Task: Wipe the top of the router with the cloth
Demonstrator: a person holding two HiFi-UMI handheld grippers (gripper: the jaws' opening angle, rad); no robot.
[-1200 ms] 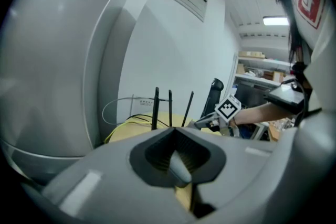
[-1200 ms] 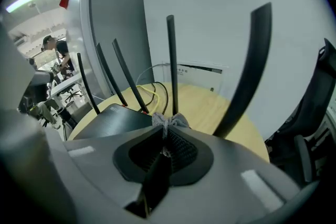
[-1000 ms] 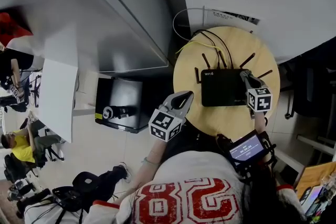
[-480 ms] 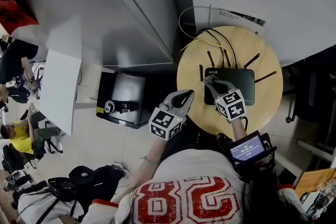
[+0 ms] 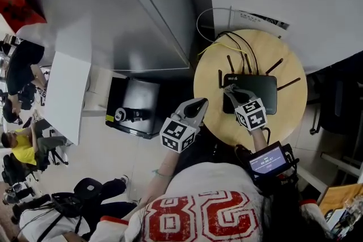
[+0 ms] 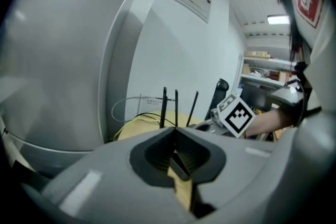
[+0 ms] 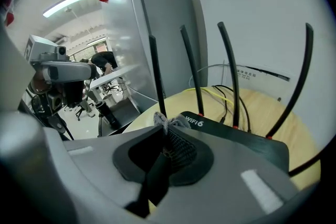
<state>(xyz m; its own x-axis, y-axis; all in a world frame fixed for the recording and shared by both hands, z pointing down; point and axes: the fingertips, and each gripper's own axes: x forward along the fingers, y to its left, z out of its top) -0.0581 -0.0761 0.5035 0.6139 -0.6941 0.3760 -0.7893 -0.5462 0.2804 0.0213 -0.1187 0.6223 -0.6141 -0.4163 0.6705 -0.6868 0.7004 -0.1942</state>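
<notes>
The black router (image 5: 253, 93) with several upright antennas lies on a round wooden table (image 5: 283, 122). My right gripper (image 5: 229, 89) is over the router's left front corner, shut on a small grey cloth (image 7: 176, 122) that pokes out past its tips. In the right gripper view the router (image 7: 241, 140) lies just beyond the jaws. My left gripper (image 5: 201, 103) hovers at the table's left edge, apart from the router, jaws closed together with nothing between them. In the left gripper view the antennas (image 6: 175, 107) and the right gripper's marker cube (image 6: 239, 115) show ahead.
Yellow and black cables (image 5: 237, 45) run from the router's back over the table's far edge. A grey metal cabinet (image 5: 142, 20) stands left of the table, with a black box (image 5: 133, 113) on the floor beside it. People sit at far left (image 5: 22, 150).
My right gripper with the cloth has swept from the router's right front corner across to its left front corner, then nearly stopped. The left gripper has stayed in place.
</notes>
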